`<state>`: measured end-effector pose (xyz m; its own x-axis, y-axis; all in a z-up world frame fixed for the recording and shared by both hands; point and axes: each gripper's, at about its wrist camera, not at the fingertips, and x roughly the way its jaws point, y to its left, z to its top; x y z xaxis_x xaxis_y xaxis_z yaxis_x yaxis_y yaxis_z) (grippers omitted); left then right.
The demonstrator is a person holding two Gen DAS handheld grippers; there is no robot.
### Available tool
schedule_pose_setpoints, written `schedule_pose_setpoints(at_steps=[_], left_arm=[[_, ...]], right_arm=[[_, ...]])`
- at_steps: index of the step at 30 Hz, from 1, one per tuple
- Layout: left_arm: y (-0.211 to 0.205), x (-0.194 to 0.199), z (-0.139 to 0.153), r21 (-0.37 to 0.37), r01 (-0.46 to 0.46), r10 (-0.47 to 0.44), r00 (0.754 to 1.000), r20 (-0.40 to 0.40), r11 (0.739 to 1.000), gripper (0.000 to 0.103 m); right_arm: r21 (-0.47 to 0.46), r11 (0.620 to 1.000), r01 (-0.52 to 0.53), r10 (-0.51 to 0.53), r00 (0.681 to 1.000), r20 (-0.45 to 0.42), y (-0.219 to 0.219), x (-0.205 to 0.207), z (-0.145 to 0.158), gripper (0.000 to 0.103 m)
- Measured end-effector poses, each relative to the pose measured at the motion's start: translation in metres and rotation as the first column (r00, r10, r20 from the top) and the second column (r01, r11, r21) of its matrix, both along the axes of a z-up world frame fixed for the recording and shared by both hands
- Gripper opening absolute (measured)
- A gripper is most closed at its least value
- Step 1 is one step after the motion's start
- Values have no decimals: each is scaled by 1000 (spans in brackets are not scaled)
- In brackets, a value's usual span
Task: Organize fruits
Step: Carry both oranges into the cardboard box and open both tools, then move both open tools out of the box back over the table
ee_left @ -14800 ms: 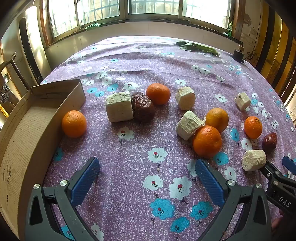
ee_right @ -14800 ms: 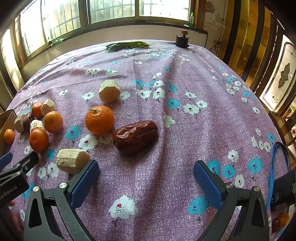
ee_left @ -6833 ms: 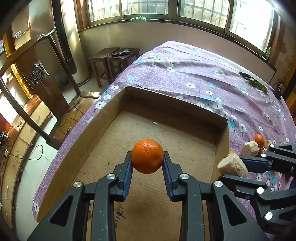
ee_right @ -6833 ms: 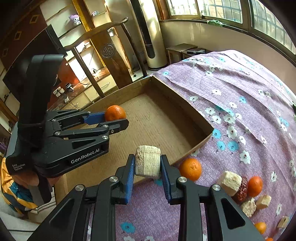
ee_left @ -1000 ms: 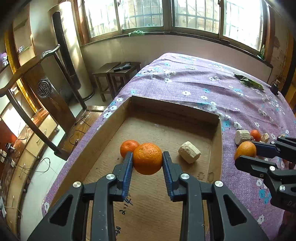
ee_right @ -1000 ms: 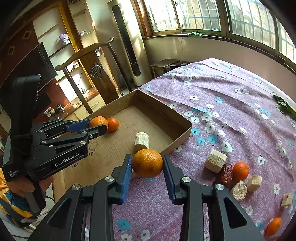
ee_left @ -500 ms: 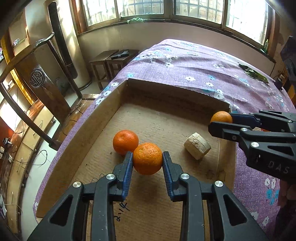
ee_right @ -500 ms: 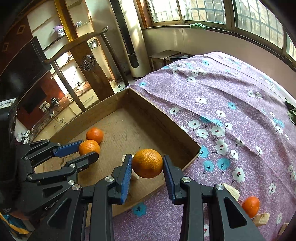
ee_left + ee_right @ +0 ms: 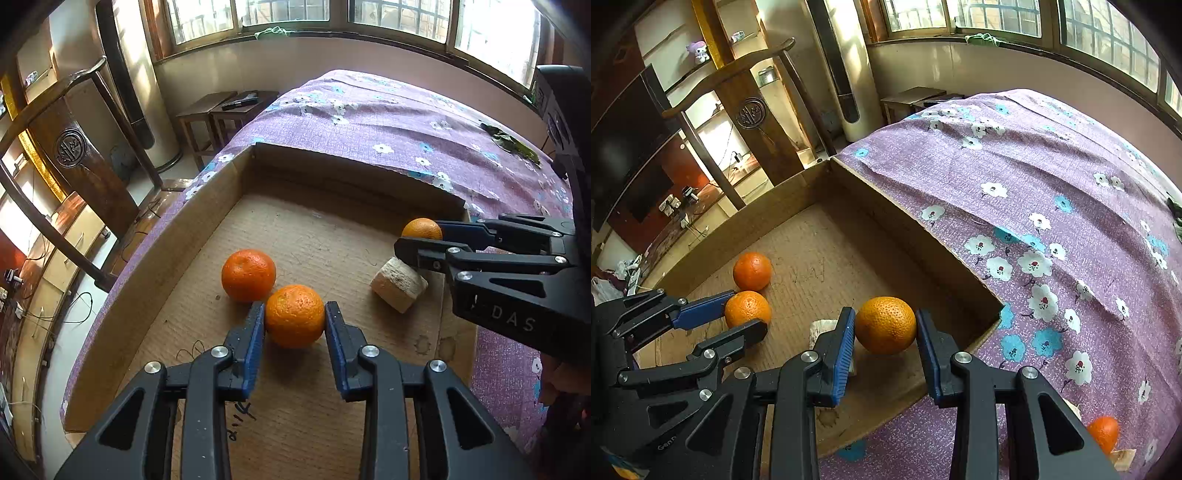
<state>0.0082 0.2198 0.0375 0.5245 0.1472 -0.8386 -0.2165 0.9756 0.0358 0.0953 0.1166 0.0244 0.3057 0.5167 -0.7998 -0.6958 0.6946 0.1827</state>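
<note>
Pale chunk (image 9: pixel 823 328) half behind hand-held gripper (image 9: pixel 885 325)

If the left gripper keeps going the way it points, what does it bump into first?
Probably the cardboard box floor. The left gripper, shut on an orange, tilts down at it. The loose orange sits slightly left, likely just off the line.

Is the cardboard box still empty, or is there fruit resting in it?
Not empty. One loose orange and a pale chunk rest on the cardboard box floor; two more oranges are held above it.
</note>
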Motion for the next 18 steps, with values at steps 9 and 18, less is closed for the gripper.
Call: schedule_pose_setpoints(at_steps=[9,18], left_arm=[[5,-5,1,-18,-46,46,999,21,999,62],[-19,-23,20,16,-36,34,994,100,999,79]], right_arm=[[36,999,13,-13,1000,4,-7,-8,9,53],[100,992,81,-86,995,50,-56,-43,38,70]])
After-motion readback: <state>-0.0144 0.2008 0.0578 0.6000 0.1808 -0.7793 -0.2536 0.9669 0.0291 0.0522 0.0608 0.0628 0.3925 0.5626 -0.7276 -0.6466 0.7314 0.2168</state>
